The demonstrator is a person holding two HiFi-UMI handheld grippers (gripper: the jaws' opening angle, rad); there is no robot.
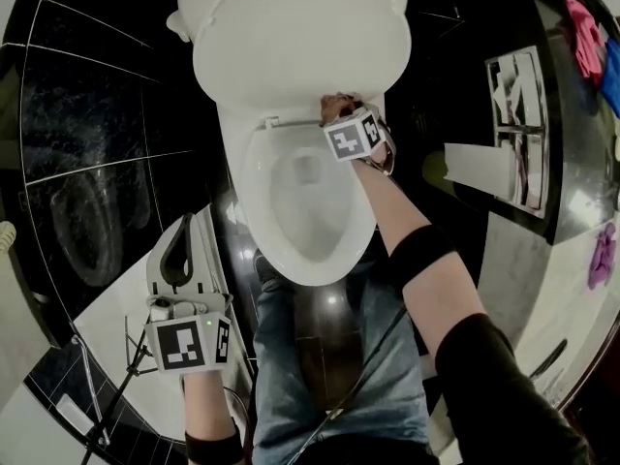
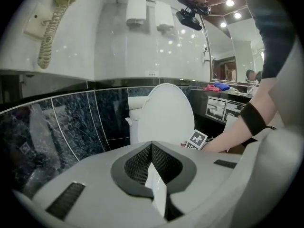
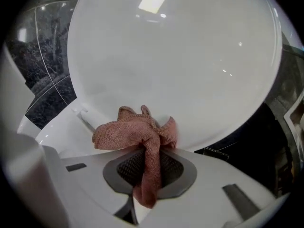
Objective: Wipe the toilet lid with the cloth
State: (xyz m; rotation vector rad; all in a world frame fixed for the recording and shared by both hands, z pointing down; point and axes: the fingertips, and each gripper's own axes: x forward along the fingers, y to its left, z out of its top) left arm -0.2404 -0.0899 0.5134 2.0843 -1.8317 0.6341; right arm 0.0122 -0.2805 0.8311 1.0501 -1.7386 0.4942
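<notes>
The white toilet lid stands raised above the open bowl. My right gripper is shut on a pink cloth, which bunches out past the jaws. In the right gripper view the cloth presses on the lid's lower edge, close to the hinge. My left gripper hangs low at the left of the bowl, away from the toilet. Its jaws are shut with nothing between them. From the left gripper view I see the lid and the right gripper's marker cube beside it.
Black tiled walls close in on both sides of the toilet. A wall phone and paper holders hang on the left wall. A counter at the right holds pink and blue cloths. The person's jeans-clad legs stand before the bowl.
</notes>
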